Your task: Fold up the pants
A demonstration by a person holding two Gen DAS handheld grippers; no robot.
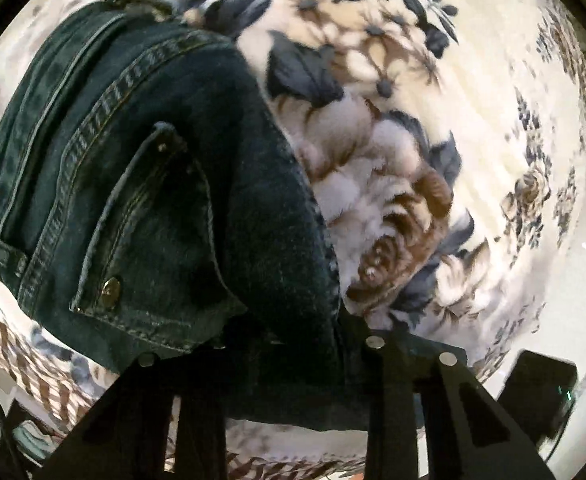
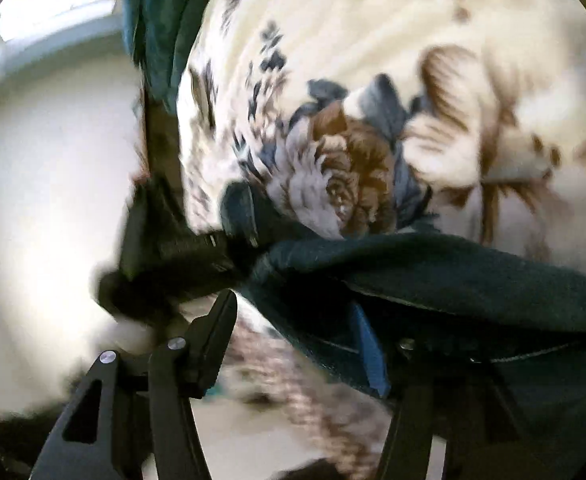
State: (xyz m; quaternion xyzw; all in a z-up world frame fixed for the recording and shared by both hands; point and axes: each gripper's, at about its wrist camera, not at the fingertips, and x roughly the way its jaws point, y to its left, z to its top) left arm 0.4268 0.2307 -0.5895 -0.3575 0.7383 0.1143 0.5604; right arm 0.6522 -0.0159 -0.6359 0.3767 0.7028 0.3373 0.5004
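Observation:
Dark blue denim pants lie folded on a floral blanket, a back pocket with metal rivets facing up. In the left wrist view the near edge of the denim bunches between the black fingers of my left gripper and hides their tips; the jaws look shut on it. In the right wrist view, which is blurred, my right gripper stands open. A fold of the pants drapes over its blue-padded right finger, and the left finger is bare.
The cream blanket with brown and blue flowers covers the whole surface. A black boxy object sits at the lower right of the left wrist view. A blurred black device shows beside the blanket's left edge; pale floor lies beyond.

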